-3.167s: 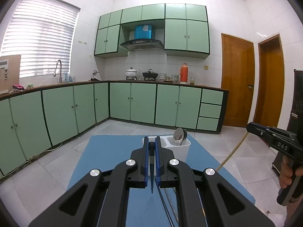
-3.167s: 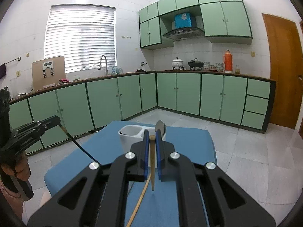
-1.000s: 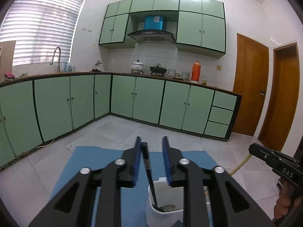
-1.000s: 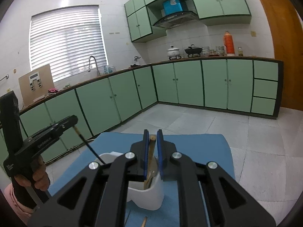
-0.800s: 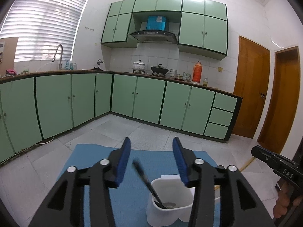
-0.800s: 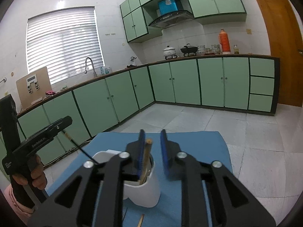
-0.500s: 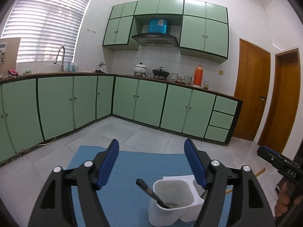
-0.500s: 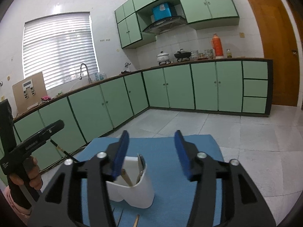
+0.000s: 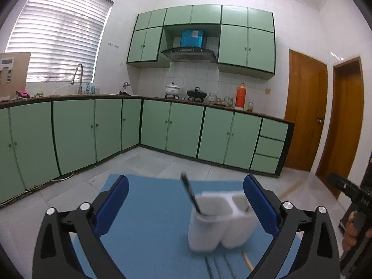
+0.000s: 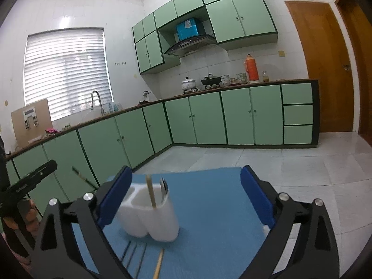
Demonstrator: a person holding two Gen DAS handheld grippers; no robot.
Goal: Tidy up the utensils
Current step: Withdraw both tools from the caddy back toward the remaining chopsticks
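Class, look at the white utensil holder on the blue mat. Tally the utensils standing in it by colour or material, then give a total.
In the white holder:
Black-handled utensil: 1
Wooden stick: 1
Silver metal utensil: 1 (blurred, so there could be more)
Total: 3

Each black hand-held gripper (image 9: 186, 203) has blue pads, silver screws, seemingly "DAS" lettering.
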